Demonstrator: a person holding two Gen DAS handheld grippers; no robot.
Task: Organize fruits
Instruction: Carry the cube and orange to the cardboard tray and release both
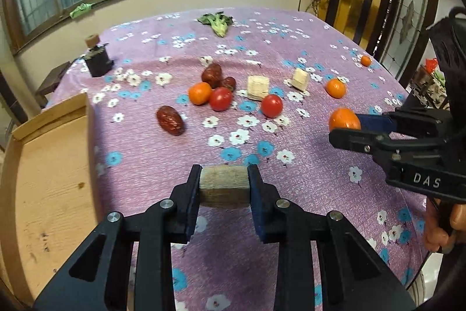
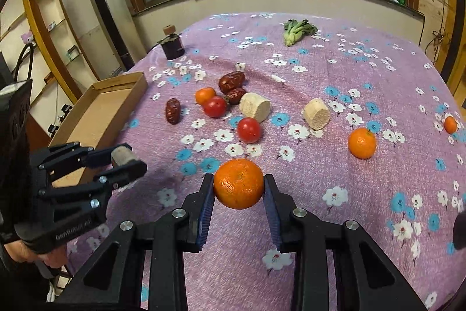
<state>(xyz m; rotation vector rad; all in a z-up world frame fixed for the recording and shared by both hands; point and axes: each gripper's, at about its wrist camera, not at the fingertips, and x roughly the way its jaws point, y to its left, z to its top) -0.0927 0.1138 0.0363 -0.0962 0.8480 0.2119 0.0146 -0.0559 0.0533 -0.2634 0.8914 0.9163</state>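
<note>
In the left wrist view my left gripper [image 1: 224, 169] is shut on a pale cylindrical chunk [image 1: 224, 188], held just above the purple flowered cloth beside the wooden tray [image 1: 43, 165]. My right gripper [image 2: 238, 179] is shut on a tangerine [image 2: 238, 184], its blue pads pressing both sides. On the cloth beyond lie two tomatoes [image 2: 215, 106] [image 2: 249, 130], three red dates [image 2: 172, 111] [image 2: 231, 81], more tangerines [image 2: 362, 143] [image 2: 204, 95] [image 2: 450, 124] and two pale chunks [image 2: 254, 107] [image 2: 317, 113]. The right wrist view shows the left gripper [image 2: 128, 158] at the left, next to the tray [image 2: 96, 118].
A bunch of leafy greens [image 1: 217, 22] lies at the far end of the table. A dark jar with a cork stopper [image 1: 97, 60] stands at the far left corner. A hand [image 1: 442, 226] holds the right gripper's handle. Windows and a wall lie behind the table.
</note>
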